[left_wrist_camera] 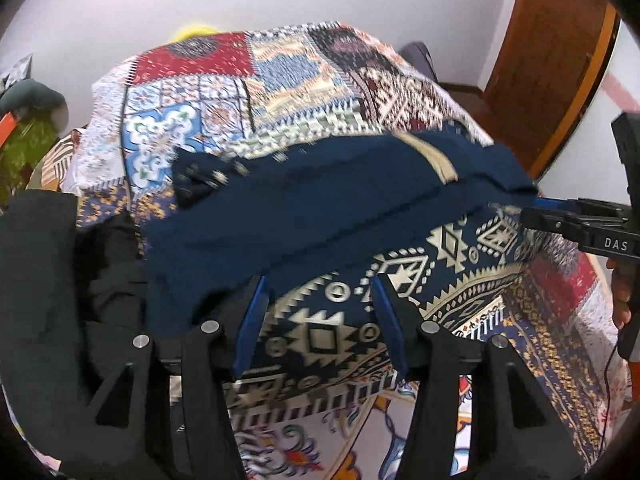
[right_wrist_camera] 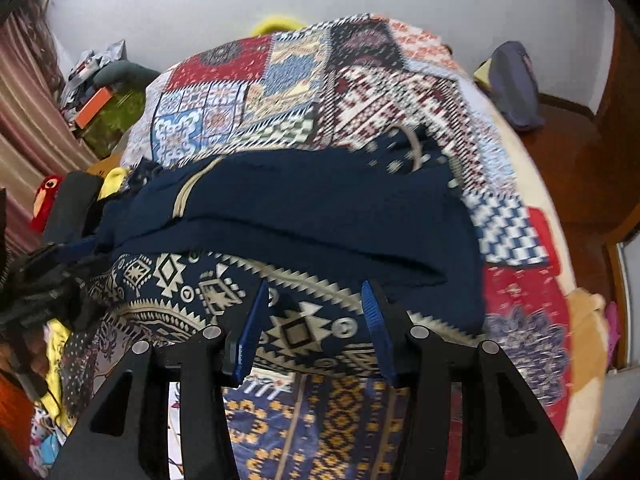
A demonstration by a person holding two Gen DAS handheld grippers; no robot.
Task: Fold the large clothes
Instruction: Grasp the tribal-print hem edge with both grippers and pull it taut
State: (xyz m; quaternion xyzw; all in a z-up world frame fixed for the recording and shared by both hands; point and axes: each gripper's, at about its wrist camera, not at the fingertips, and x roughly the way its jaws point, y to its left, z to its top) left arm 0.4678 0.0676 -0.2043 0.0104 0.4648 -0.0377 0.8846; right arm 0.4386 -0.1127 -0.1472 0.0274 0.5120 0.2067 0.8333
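I see both tools, left tool and right tool, gaping, holding nothing | garment half-folded on bed | risk: I pinch one layer, fold slides apart

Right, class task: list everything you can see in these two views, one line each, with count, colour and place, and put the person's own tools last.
Garment: one, navy with cream geometric print, partly folded across the bed.
Bedspread: one, multicoloured patchwork, covering the bed.
Black clothing: a dark heap, count unclear, on the bed's left side in the left wrist view.
Yellow item: one, beyond the bed's far edge, mostly hidden.
Orange box: one, among clutter left of the bed.
Red toy: one, red with yellow, by the curtain.
Curtain: one, pinkish, far left.
Blue-grey bag: one, on the floor by the wall.
Left hand-held gripper: black, blue fingers, open above the garment.
Right hand-held gripper: same colours, open above the garment.
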